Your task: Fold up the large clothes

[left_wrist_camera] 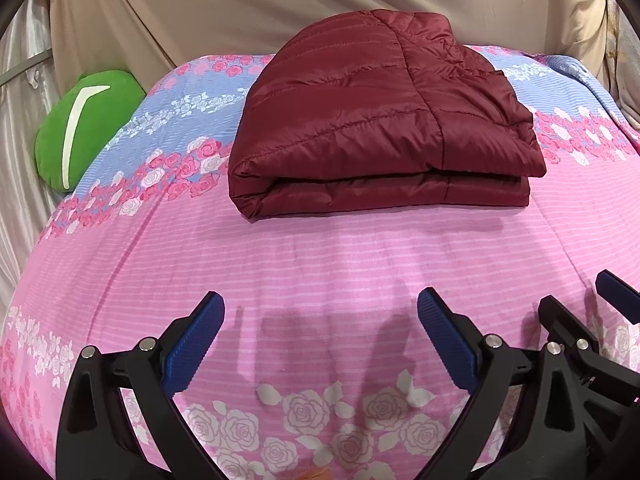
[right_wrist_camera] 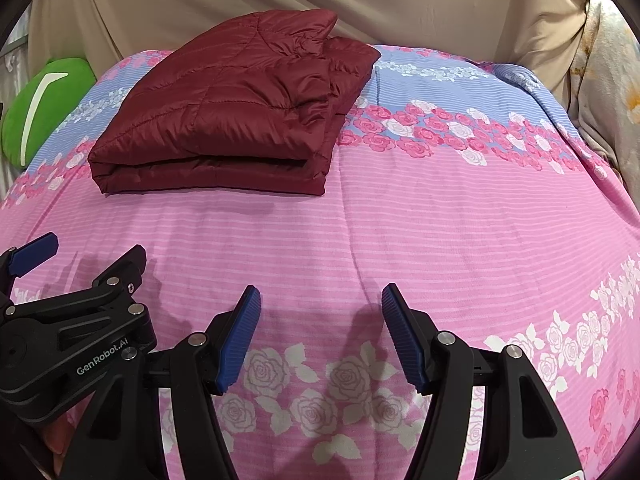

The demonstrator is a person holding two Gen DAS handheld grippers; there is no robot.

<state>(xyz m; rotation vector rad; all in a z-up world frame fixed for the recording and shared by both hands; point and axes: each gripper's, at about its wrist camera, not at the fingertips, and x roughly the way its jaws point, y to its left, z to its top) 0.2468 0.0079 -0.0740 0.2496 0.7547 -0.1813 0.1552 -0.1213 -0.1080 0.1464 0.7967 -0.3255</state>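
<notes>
Folded maroon quilted jacket [left_wrist_camera: 380,128] at rest on the floral bedspread [left_wrist_camera: 320,248], a neat thick bundle with doubled layers showing along its near edge and looser bunched fabric on its right side. Well ahead of both tools, nothing touching it. Left gripper [left_wrist_camera: 320,344] low over the pink stripes, jaws spread wide, nothing between the blue pads [left_wrist_camera: 196,344] but bare bedding. Right gripper [right_wrist_camera: 320,336] just beside it, likewise parted and empty, jaws a shade narrower than its neighbour's. Both angled down toward the bed, side by side, close enough for each to show at the edge of the other's view.

Bundle's long axis across the bed, roughly parallel to the near edge of the stripes, folded spine on the left and open layered edges facing the tools. Seen from the left wrist, almost dead ahead, only slightly right of centre; seen from the right wrist, clearly off to the left. Left hand therefore judged the nearer and the better lined up; right hand needing a reach across.

Green cushion [left_wrist_camera: 84,132] with a white stripe wedged at the far left, against the beige draped cloth [left_wrist_camera: 200,8] behind the bed, clear of the jacket.

Folding judged finished or all but finished: compact shape, no sleeve trailing. Any coming move likely a last tidy or lift, approached from the open near edge.
</notes>
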